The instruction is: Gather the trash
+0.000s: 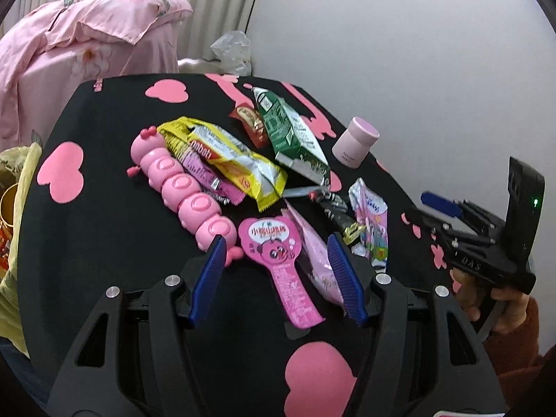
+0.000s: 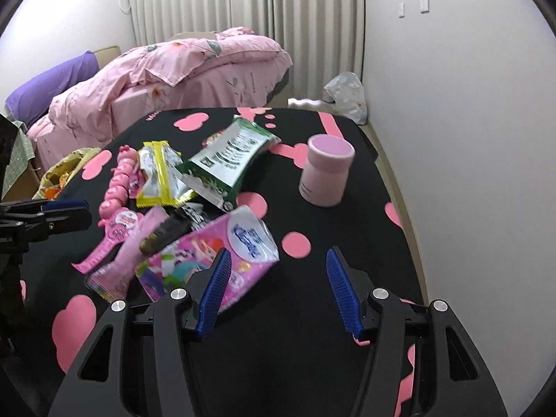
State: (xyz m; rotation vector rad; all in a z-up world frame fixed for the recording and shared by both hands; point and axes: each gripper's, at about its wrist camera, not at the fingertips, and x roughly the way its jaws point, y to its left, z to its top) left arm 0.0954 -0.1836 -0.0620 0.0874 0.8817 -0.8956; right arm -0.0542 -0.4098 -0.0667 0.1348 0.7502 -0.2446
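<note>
Big black table (image 1: 104, 243) with pink blotches, and a heap of snack litter piled across its middle. This reads as the approach: nothing picked yet, both tools angled down over the pile.

Off the table's left edge sits a yellow bag (image 1: 24, 180) with rubbish showing inside, likely where the trash is to go, though that is a guess.

In the heap, the green carton (image 1: 295, 139) lies flattened at the far side, the yellow wrapper (image 1: 236, 166) sprawls just in front of it, and the pink caterpillar toy (image 1: 180, 187) runs along the left flank. The pink jar (image 2: 326, 173) stands upright, apart from the litter on the right; it may not be trash at all.

The left gripper (image 1: 274, 271) has its jaws standing wide apart, nothing between the pads, and right below them lies the pink paddle-shaped card (image 1: 278, 264), with a pale pink packet (image 1: 316, 257) against the right finger.

The right gripper (image 2: 278, 288) is spread open too, empty over bare cloth. The pink cartoon pouch (image 2: 215, 253) lies just left of it, partly behind its left finger.

Next move, as I judge it: drop lower, straddle a flat wrapper, and pinch an edge, since these thin pieces lie flush on the cloth.
</note>
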